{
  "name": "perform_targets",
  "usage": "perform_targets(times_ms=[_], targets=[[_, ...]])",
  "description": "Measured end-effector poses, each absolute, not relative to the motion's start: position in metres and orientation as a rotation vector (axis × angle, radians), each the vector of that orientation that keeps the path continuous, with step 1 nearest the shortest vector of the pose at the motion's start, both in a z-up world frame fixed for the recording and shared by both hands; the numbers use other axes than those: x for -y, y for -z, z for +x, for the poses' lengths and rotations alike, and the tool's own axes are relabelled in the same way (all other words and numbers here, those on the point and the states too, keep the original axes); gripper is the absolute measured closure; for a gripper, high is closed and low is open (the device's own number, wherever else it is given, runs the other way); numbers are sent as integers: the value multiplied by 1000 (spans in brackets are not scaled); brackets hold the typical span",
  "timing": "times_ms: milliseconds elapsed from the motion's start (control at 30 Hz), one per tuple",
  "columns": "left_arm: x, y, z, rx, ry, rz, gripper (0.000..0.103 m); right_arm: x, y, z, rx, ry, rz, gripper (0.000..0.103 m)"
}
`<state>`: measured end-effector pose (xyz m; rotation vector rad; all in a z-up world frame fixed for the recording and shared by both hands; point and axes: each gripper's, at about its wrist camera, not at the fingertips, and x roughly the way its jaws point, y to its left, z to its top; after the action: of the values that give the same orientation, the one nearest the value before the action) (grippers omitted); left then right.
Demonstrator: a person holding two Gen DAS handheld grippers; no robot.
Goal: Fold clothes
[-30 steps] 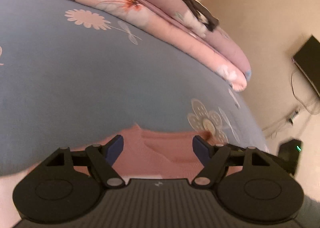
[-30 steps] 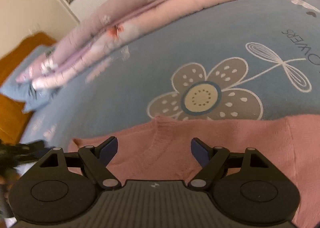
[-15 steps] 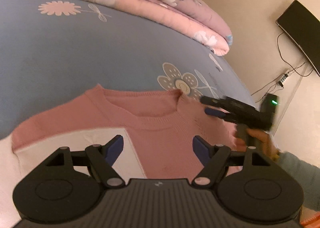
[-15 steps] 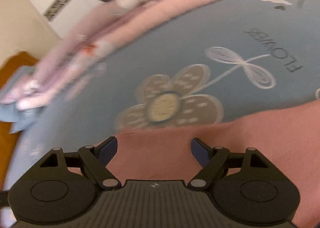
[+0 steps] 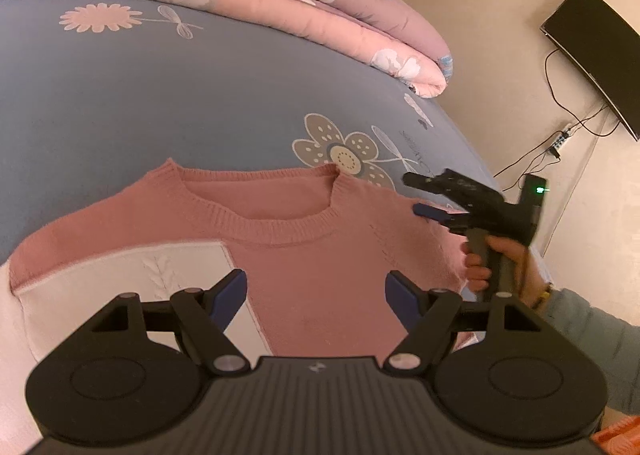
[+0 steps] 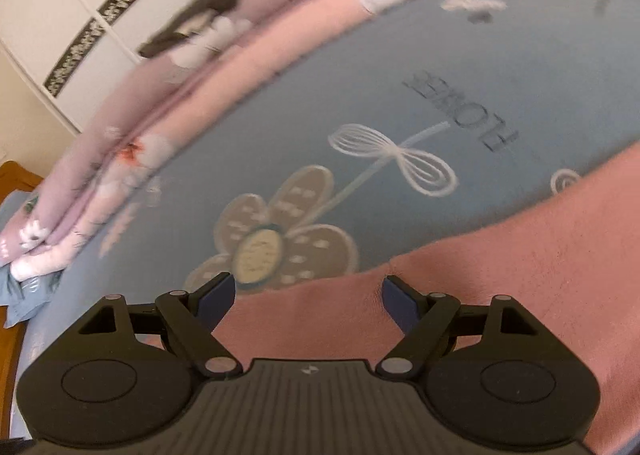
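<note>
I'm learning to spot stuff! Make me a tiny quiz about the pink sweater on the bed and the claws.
1. True or false: the left claw is open with nothing squeezed between its fingers.
2. What lies on the blue bedsheet just past the pink sweater collar? A) a printed flower B) a shoe C) a book
3. Fill in: the right claw sits by the sweater's ____ .

Key:
1. true
2. A
3. shoulder
</note>
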<state>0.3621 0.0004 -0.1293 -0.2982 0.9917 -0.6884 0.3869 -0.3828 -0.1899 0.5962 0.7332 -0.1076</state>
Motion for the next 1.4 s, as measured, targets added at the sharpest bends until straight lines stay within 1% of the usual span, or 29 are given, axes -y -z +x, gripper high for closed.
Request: perform_targets(times_ms=[133, 267, 400, 500, 600, 700, 767, 867, 967, 1067, 1267, 1400], targets=[[1, 124, 356, -989, 684, -272, 27, 384, 169, 383, -713, 100, 558, 20], [-1, 118, 347, -984, 670, -236, 27, 394, 135, 344, -664, 104, 680, 19], [-3, 112, 338, -993, 663, -231, 27, 383, 119, 293, -667, 85, 806, 17], [-4, 111, 329, -1006, 657, -241, 27, 361, 131, 265, -713, 73, 845, 16], [-4, 111, 320, -1020, 656, -242, 27, 345, 166, 253, -789, 127, 879, 16], [-2, 111, 310, -1032, 667, -228, 27, 344, 188, 243, -806, 205, 863, 17], [-3, 113, 304, -1050, 672, -208, 27, 351, 189, 235, -776, 234, 850, 19], [-10, 113, 295, -1068, 663, -186, 27, 361, 173, 227, -776, 283, 810, 18], [-19, 113, 285, -1091, 652, -234, 26, 358, 152, 216, -772, 218, 832, 18], [-22, 123, 270, -1131, 660, -294, 25, 337, 143, 206, -792, 129, 845, 16], [-33, 174, 247, -1244, 611, -414, 25, 313, 178, 189, -920, 144, 867, 16], [-57, 194, 236, -1281, 552, -482, 24, 327, 181, 166, -940, 241, 858, 17]])
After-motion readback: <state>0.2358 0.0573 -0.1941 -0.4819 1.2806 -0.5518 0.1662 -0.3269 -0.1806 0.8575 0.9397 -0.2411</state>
